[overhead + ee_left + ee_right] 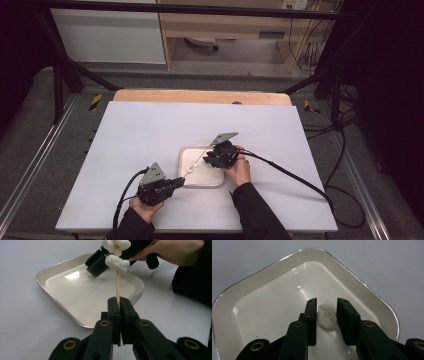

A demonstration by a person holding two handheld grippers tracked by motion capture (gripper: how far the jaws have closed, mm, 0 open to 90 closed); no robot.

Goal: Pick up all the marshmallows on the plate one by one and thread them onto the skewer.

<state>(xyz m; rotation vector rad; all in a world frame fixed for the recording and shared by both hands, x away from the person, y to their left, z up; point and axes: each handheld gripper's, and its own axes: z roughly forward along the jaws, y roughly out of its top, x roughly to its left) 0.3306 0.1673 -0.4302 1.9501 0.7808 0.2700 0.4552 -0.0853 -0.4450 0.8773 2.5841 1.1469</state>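
Black left hand-held gripper (119,306) clamps thin wooden skewer (117,283).

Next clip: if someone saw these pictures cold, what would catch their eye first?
Probably the wooden skewer, clamped upright in the left gripper at the near edge of the white tray, with white marshmallows threaded high on it. Next, the loose marshmallow piece between the right gripper's open jaws, just above the tray floor. All of it sits on a plain white table.
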